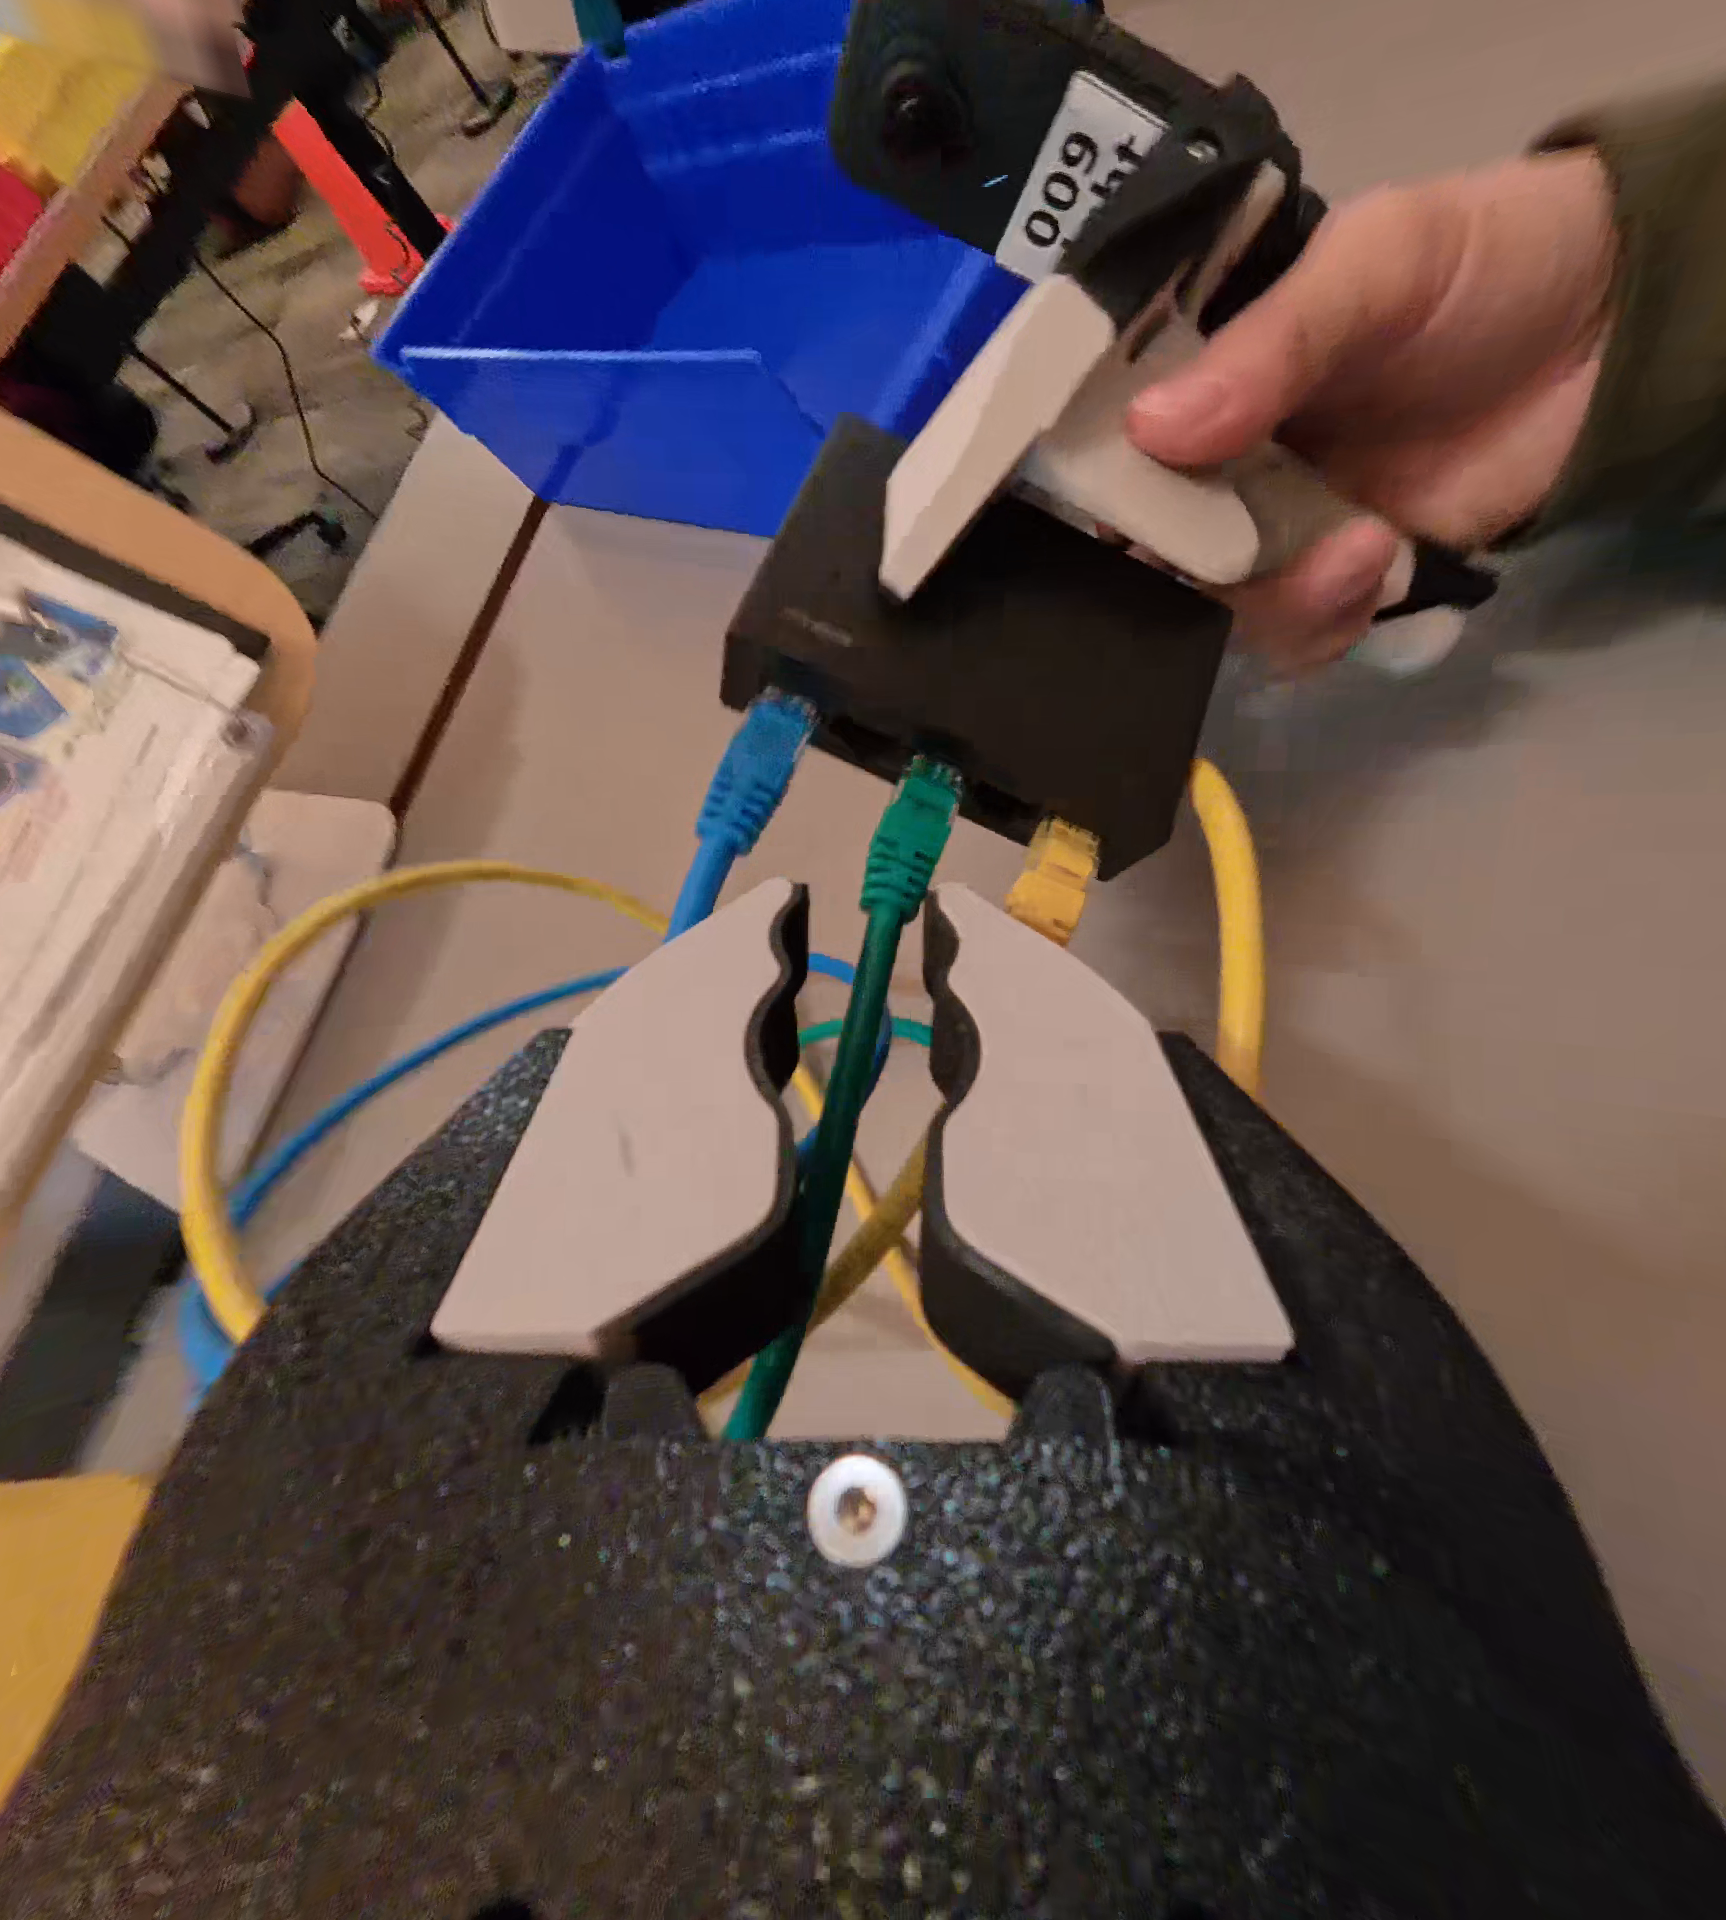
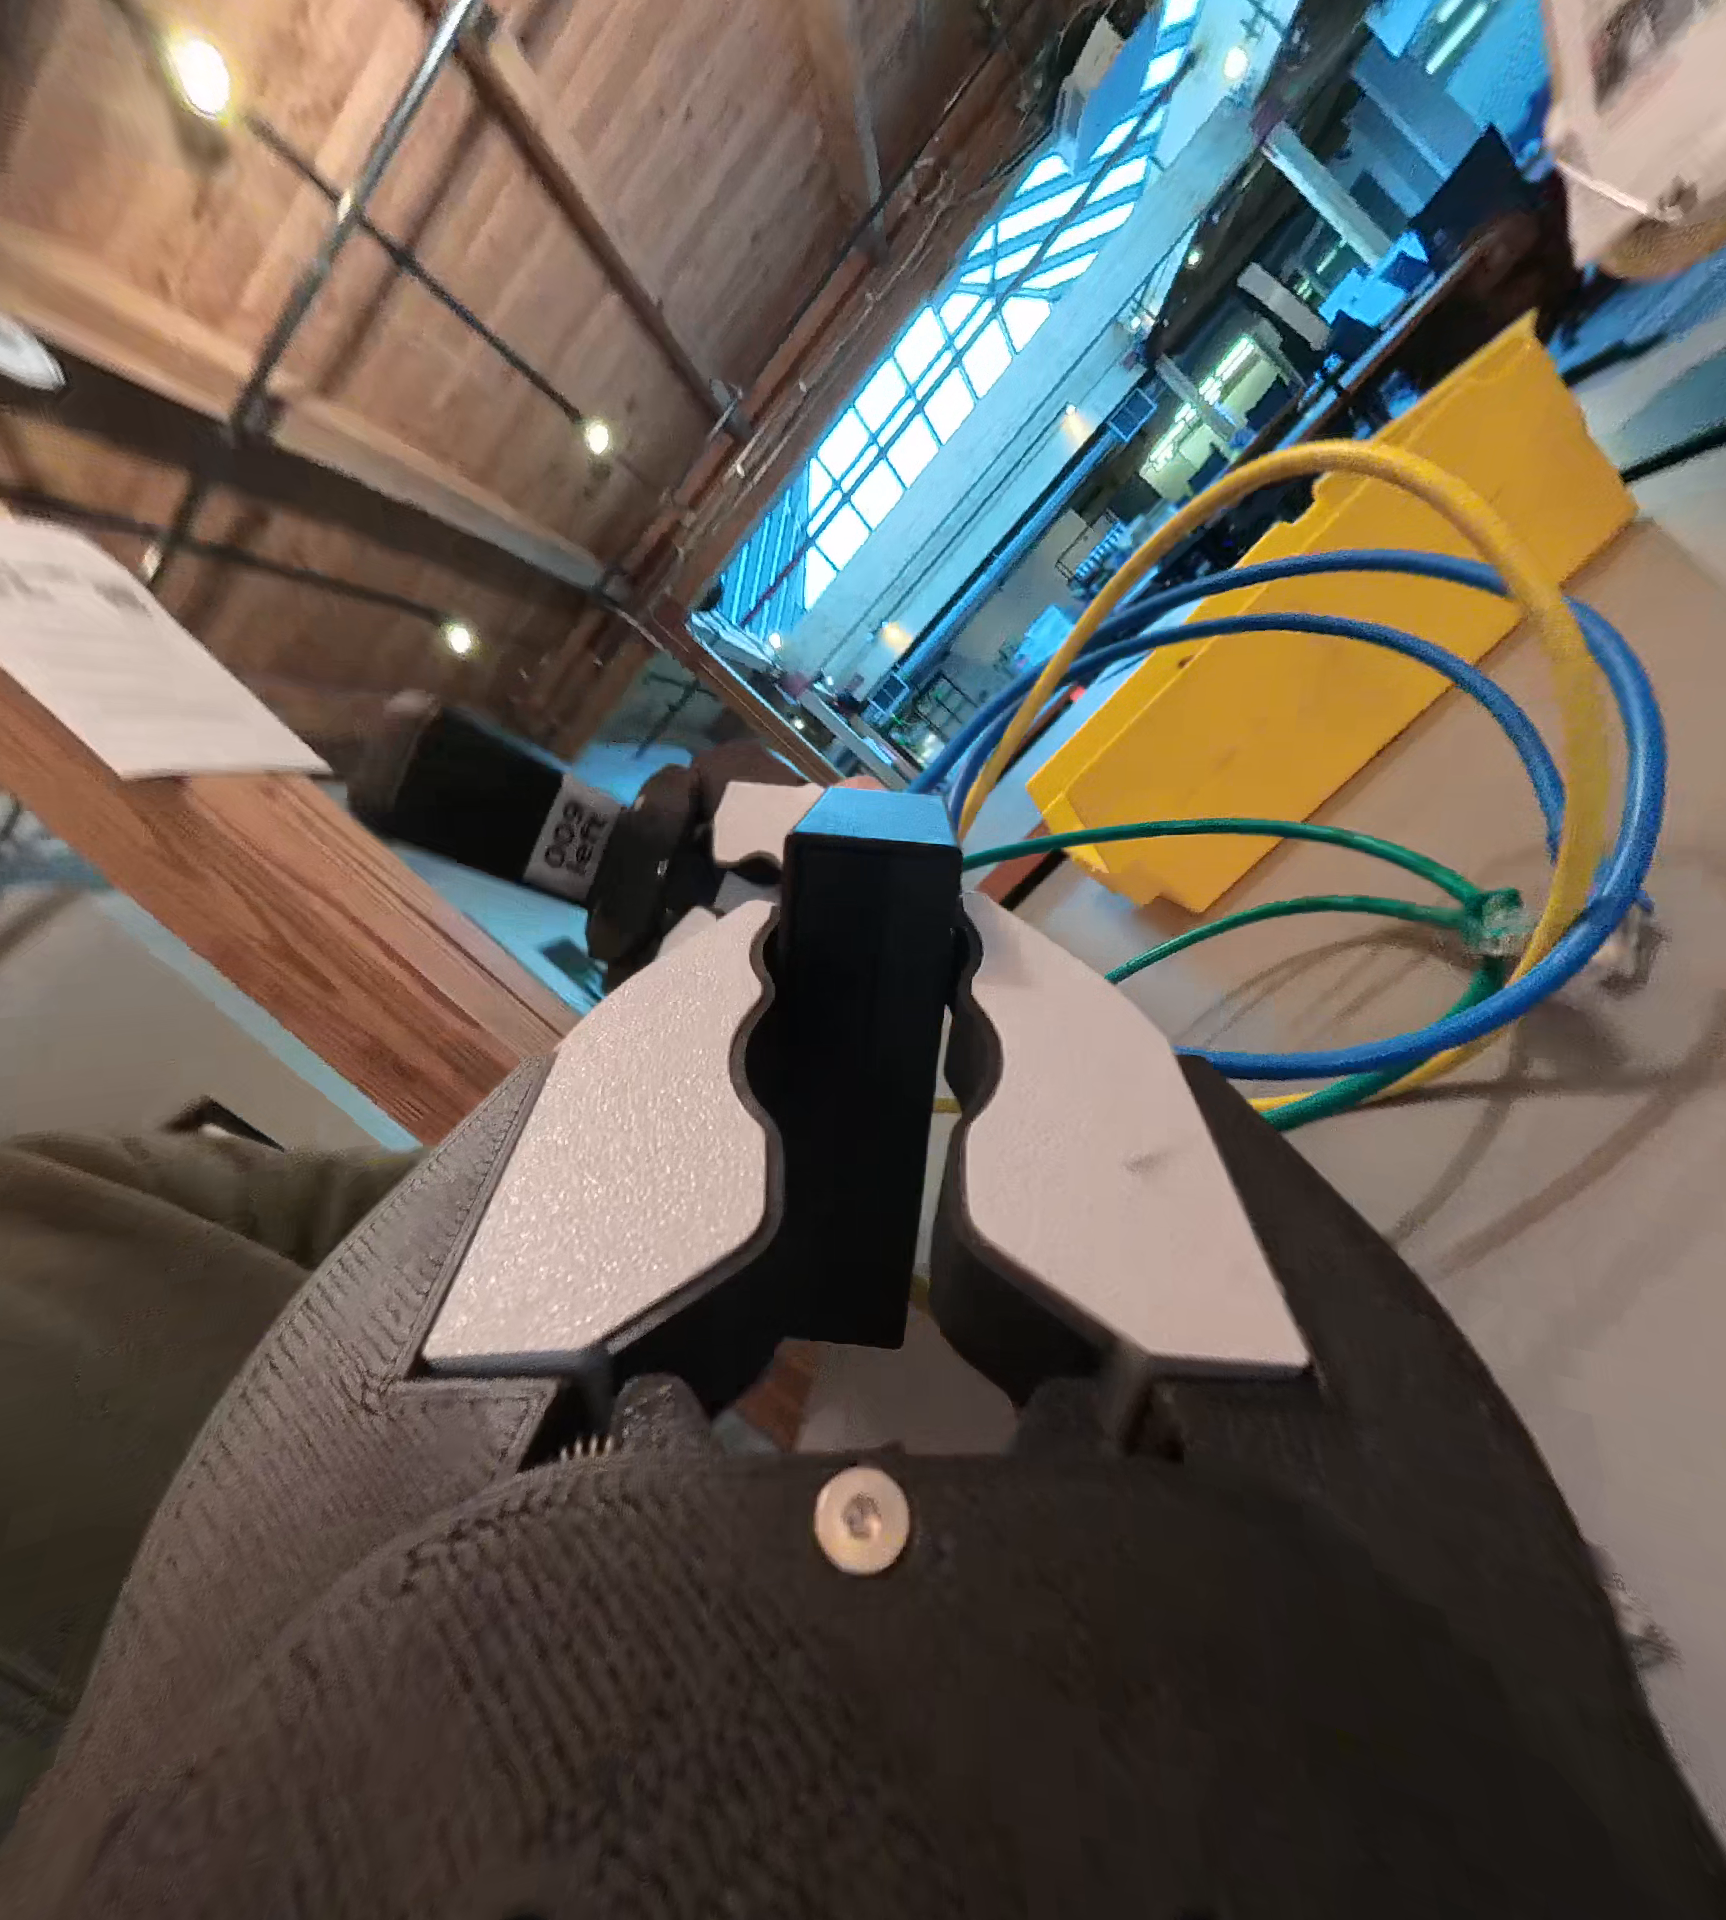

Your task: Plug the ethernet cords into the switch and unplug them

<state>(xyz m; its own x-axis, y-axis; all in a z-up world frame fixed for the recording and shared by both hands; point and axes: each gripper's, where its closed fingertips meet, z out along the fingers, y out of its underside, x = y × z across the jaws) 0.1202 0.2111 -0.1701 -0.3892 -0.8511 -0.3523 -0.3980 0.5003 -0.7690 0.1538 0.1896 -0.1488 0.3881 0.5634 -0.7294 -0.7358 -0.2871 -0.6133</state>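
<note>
The black switch (image 1: 973,665) is lifted off the grey table (image 1: 1513,987), clamped between the fingers of the right gripper (image 2: 864,914), whose jaws are clenched on its body; a hand (image 1: 1399,416) in an olive sleeve holds that gripper. Three cords are plugged into the switch's front ports: the blue cord (image 1: 750,779) at the left end, the green cord (image 1: 906,831) in the middle, the yellow cord (image 1: 1051,868) at the right end. Just below the switch, the left gripper (image 1: 864,914) has its jaws released, spread on either side of the green cord without touching it. Behind the switch stands a blue bin (image 1: 672,312); a yellow bin (image 2: 1306,675) lies beyond the looping cords.
</note>
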